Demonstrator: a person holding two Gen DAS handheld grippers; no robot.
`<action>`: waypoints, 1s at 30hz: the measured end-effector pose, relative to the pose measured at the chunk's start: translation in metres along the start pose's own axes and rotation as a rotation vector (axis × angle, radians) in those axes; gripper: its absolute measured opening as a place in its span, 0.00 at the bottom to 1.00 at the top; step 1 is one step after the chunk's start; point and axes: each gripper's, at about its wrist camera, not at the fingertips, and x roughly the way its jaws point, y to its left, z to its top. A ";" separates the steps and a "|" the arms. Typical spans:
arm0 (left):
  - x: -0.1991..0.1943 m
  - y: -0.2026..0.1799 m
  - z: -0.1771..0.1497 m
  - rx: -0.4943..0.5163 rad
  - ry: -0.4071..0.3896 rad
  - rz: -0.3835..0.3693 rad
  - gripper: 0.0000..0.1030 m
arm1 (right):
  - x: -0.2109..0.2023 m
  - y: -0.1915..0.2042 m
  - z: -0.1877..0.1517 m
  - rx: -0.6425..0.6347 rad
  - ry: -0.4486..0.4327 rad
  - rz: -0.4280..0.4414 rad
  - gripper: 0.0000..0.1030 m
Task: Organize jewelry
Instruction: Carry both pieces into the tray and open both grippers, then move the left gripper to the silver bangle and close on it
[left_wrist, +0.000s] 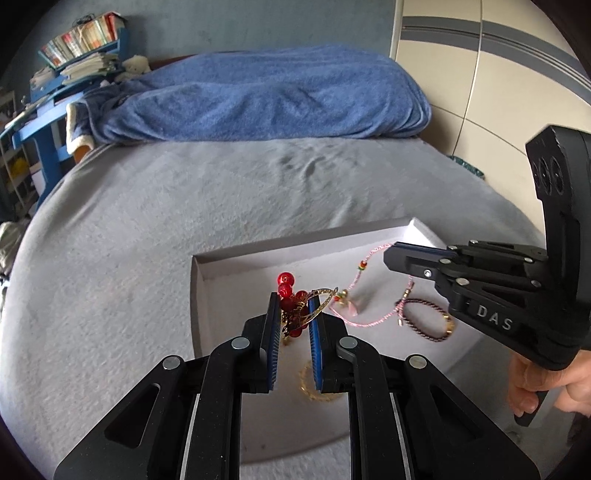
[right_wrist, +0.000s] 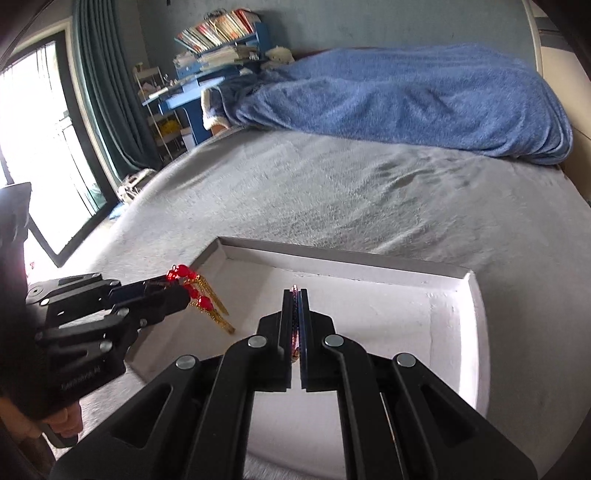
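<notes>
Left wrist view: a red bead and gold chain piece (left_wrist: 291, 306) sits pinched between the blue pads of the left gripper (left_wrist: 293, 314) at centre frame, held above the pale floor of a shallow white box (left_wrist: 207, 295); a gold ring-shaped piece (left_wrist: 314, 384) lies on the box floor lower down, partly hidden by the fingers; to the right, a thin pink beaded cord (left_wrist: 360, 275) runs up from the box floor into the tips of the right gripper (left_wrist: 393, 254), whose jaws are pressed together on it; a dark braided bracelet (left_wrist: 424, 317) lies in the box under that gripper, its loop touching the pink cord; a hand (left_wrist: 535, 384) grips the handle at lower right. Right wrist view: the pink cord (right_wrist: 294, 321) shows as a thin line clamped between the closed fingers of the right gripper (right_wrist: 294, 295) at centre, over the white box (right_wrist: 458, 295); at left, the left gripper (right_wrist: 181, 286) holds the red beads and dangling gold chains (right_wrist: 201, 299) over the box's left edge. The box rests on a grey bedspread (right_wrist: 332, 192); a blue blanket (right_wrist: 406, 96) is heaped along the top of the frame; a blue shelf of books (right_wrist: 218, 40) stands upper left beside green curtains (right_wrist: 107, 81).
</notes>
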 end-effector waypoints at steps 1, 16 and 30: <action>0.008 0.002 -0.001 -0.002 0.010 0.006 0.15 | 0.008 -0.003 0.001 0.003 0.016 -0.007 0.03; 0.012 0.012 -0.022 0.005 0.040 0.076 0.68 | 0.002 -0.012 -0.007 0.017 0.051 -0.064 0.39; -0.068 -0.012 -0.062 -0.043 -0.030 0.053 0.85 | -0.090 0.005 -0.057 0.020 -0.039 -0.053 0.55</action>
